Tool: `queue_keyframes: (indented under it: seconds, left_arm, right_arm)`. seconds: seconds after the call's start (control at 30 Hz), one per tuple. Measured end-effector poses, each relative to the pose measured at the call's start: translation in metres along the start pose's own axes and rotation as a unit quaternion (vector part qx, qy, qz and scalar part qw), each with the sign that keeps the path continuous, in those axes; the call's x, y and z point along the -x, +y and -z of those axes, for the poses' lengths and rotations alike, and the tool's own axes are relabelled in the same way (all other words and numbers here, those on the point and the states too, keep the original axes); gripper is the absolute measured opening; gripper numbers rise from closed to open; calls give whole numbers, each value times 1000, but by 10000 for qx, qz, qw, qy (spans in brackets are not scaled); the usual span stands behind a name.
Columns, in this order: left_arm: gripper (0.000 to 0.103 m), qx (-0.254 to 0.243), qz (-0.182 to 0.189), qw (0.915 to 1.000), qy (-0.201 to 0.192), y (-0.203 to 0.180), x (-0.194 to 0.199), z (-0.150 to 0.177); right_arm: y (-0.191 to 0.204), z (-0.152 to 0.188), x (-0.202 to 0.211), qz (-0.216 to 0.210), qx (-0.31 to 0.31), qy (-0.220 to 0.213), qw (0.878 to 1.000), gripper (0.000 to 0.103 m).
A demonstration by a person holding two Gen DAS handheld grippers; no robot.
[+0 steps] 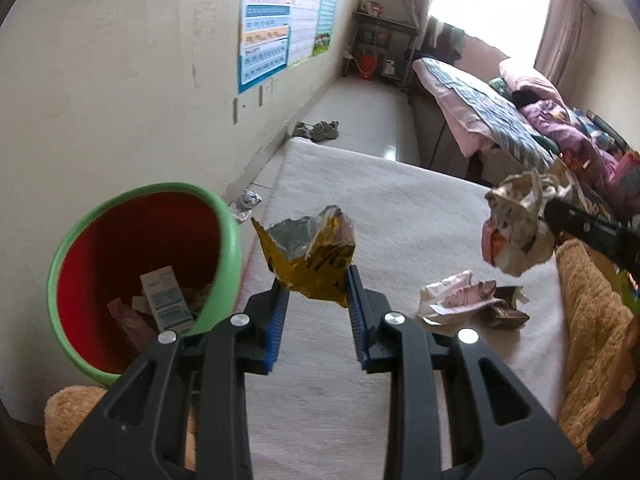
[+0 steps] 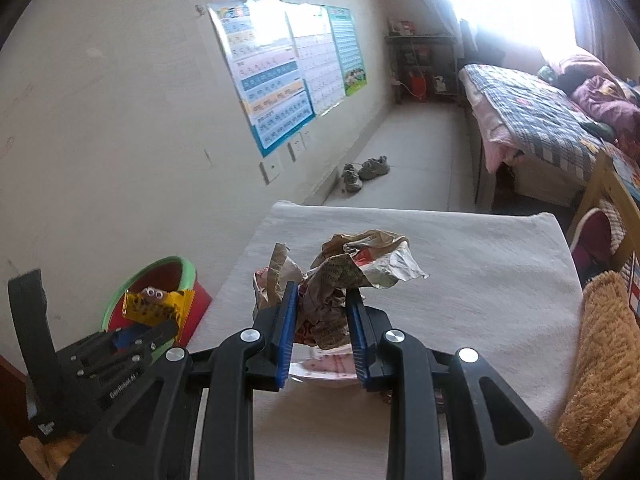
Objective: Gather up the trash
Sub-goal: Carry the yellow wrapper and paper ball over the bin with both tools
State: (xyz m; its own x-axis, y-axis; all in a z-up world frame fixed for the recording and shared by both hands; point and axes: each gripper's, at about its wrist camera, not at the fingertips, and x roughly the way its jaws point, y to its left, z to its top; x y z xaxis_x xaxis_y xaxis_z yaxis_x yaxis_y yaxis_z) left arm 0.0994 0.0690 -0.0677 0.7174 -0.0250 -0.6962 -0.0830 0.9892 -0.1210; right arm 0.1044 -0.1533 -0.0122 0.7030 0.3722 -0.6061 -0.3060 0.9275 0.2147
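Observation:
My left gripper is shut on a torn yellow snack bag and holds it in the air just right of the green-rimmed red bin, which holds a small carton and other scraps. My right gripper is shut on a crumpled paper wad above the white rug. In the left wrist view the right gripper shows at the right with its wad. In the right wrist view the left gripper shows beside the bin with the yellow bag.
Pink and brown wrappers lie on the rug. A silver wrapper lies on the floor by the wall. A brown plush toy borders the rug at right. Shoes, a bed and shelves stand farther back.

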Motion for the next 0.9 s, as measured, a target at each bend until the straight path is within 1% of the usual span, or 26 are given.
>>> queue_keyframes:
  seconds: [0.2, 0.33, 0.6, 0.9]
  left_arm:
    - [28, 286, -176, 9994, -32, 26, 6, -3]
    - [28, 409, -249, 9988, -34, 37, 7, -3]
    - [28, 616, -292, 9977, -14, 54, 8, -1]
    - [28, 1020, -552, 9932, 21, 87, 10, 0]
  right_arm:
    - [25, 3, -7, -131, 327, 64, 9994, 24]
    - [39, 6, -12, -233, 503, 129, 9984, 24]
    - [57, 11, -20, -367, 694, 248, 9966, 24]
    - [72, 15, -28, -499, 881, 327, 9943, 24]
